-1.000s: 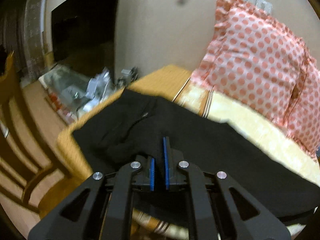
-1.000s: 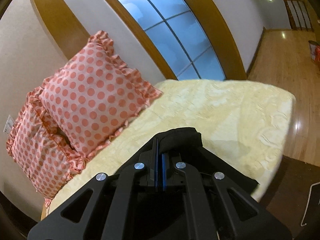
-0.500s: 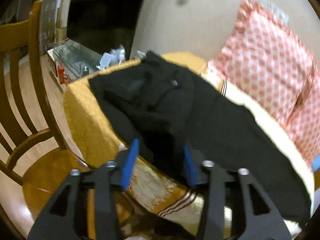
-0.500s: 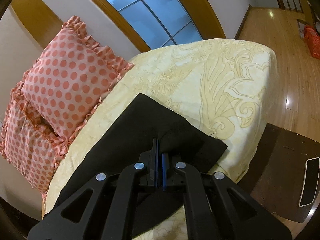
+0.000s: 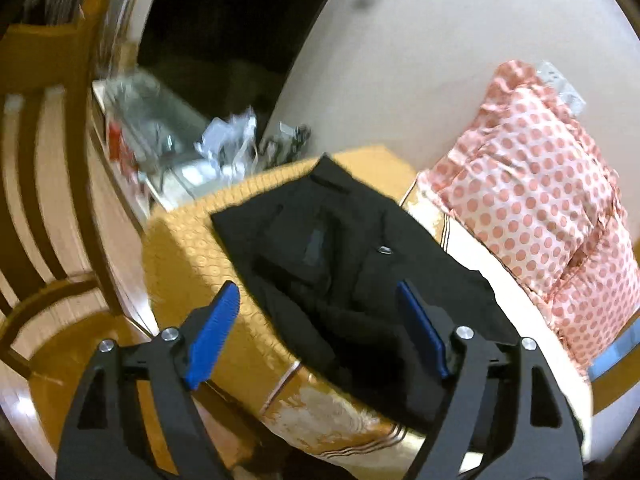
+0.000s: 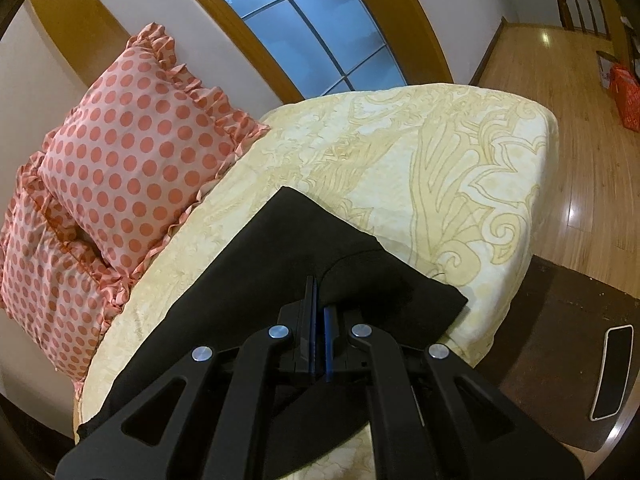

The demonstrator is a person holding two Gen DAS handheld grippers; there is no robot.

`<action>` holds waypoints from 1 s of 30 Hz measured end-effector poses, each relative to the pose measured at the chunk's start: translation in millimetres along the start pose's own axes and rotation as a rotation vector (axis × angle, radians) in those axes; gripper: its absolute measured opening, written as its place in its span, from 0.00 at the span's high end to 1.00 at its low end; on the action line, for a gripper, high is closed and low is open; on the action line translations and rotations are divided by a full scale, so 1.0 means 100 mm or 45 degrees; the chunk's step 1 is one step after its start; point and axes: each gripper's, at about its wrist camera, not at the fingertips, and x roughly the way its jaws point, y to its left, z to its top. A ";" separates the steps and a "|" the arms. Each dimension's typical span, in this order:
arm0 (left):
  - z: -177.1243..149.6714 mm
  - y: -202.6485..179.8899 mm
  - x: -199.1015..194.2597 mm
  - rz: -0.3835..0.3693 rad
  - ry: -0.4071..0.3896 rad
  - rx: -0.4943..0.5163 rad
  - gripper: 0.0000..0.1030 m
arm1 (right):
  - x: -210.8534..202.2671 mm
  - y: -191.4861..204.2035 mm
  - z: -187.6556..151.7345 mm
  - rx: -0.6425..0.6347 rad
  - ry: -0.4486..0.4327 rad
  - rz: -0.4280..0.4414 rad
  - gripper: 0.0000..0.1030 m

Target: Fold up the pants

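Observation:
The black pants [image 5: 352,268] lie along the bed; the waist end with a button rests on the orange cover [image 5: 188,248] in the left wrist view. My left gripper [image 5: 316,324] is open wide, holds nothing, and hovers just above the waist end. In the right wrist view the leg end of the pants [image 6: 320,252] lies flat on the cream bedspread [image 6: 460,168]. My right gripper [image 6: 318,300] is shut on a raised fold of the leg fabric near the hem.
Two pink polka-dot pillows [image 6: 132,152] lean on the wall behind the pants, and they also show in the left wrist view [image 5: 540,208]. A wooden chair [image 5: 36,160] stands left of the bed. A cluttered glass stand [image 5: 168,140] is beyond it. A dark mat [image 6: 568,344] lies on the wood floor.
My left gripper let go of the waist and opened wide, then drew back. My right gripper, still shut on the leg end, lowered it onto the bedspread, where it now lies flat.

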 end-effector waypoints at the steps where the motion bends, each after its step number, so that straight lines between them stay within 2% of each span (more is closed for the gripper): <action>1: 0.04 0.03 0.08 0.022 0.020 -0.009 0.36 | -0.01 0.00 0.00 0.001 -0.002 0.003 0.98; 2: 0.08 0.06 0.19 0.062 0.056 -0.023 0.40 | -0.01 0.00 0.00 0.001 -0.005 0.003 0.98; 5: 0.09 0.13 0.43 0.043 0.165 -0.074 0.51 | -0.03 -0.03 0.00 0.007 -0.007 0.004 0.98; 9: 0.04 0.12 0.52 0.077 0.157 -0.078 0.52 | -0.02 -0.02 0.00 0.004 -0.005 -0.003 0.98; 11: 0.05 0.13 0.52 0.101 0.137 -0.073 0.62 | -0.01 0.01 0.00 -0.010 -0.006 -0.004 0.98; 13: 0.06 0.14 0.51 0.139 0.130 -0.058 0.80 | -0.01 0.02 0.00 -0.013 -0.006 0.001 0.98; 17: 0.12 0.15 0.49 0.204 0.139 -0.013 0.83 | -0.01 0.01 0.00 -0.006 -0.005 0.007 0.97; 19: 0.19 0.15 0.41 0.268 0.093 0.019 0.84 | -0.01 0.00 0.00 -0.006 -0.007 0.007 0.98; 21: 0.31 0.21 0.32 0.294 0.060 0.025 0.85 | -0.01 0.00 0.00 -0.006 -0.006 0.007 0.97; 24: 0.40 0.35 0.36 0.266 0.111 -0.010 0.85 | -0.01 0.00 -0.01 -0.005 -0.006 0.011 0.98; 25: 0.40 0.38 0.43 0.285 0.139 0.004 0.85 | -0.01 0.01 -0.01 -0.006 -0.006 0.009 0.97; 27: 0.33 0.39 0.59 0.335 0.203 0.042 0.81 | -0.02 0.00 -0.02 -0.005 -0.003 0.011 0.98; 30: 0.28 0.27 0.51 0.387 0.140 0.117 0.75 | -0.05 -0.03 -0.03 -0.007 -0.001 0.005 0.97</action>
